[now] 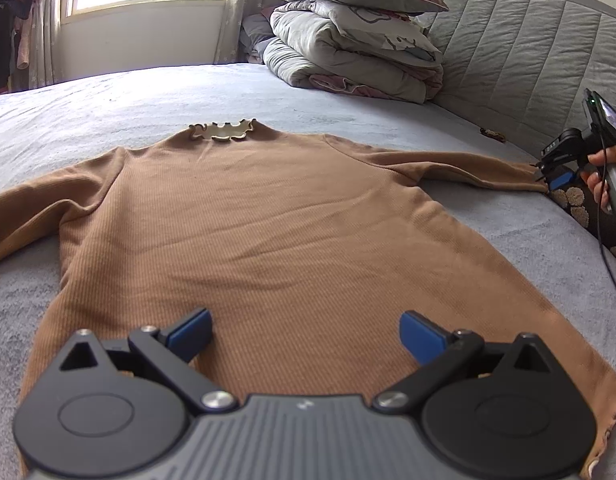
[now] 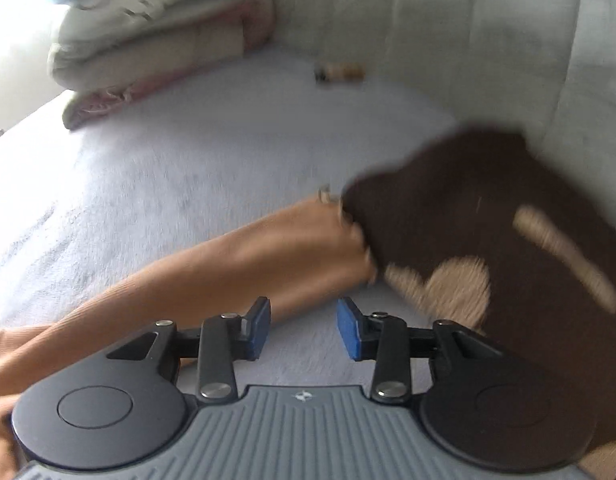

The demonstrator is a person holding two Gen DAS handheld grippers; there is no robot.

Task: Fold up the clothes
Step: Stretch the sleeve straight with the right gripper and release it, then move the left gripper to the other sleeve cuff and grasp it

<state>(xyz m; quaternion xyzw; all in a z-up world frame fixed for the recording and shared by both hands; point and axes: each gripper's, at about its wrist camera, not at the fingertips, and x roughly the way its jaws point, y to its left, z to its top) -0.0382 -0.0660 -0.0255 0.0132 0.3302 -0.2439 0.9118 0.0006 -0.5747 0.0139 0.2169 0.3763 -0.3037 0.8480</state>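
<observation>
A brown ribbed long-sleeve top (image 1: pixel 267 216) with a frilled collar (image 1: pixel 223 130) lies flat on the bed, sleeves spread out. My left gripper (image 1: pixel 305 332) is open and empty, just above the top's lower hem. My right gripper (image 2: pixel 303 326) is open and empty, hovering over the right sleeve (image 2: pixel 227 264) near its cuff; it also shows in the left wrist view (image 1: pixel 556 178) at the sleeve end. The right wrist view is blurred.
A grey-blue bedsheet (image 1: pixel 107 104) covers the bed. A stack of folded quilts and a pillow (image 1: pixel 356 36) sits at the back by the padded headboard (image 1: pixel 528 48). A dark brown patterned cloth (image 2: pixel 488 220) lies beside the cuff. A small brown object (image 2: pixel 340 71) lies near the headboard.
</observation>
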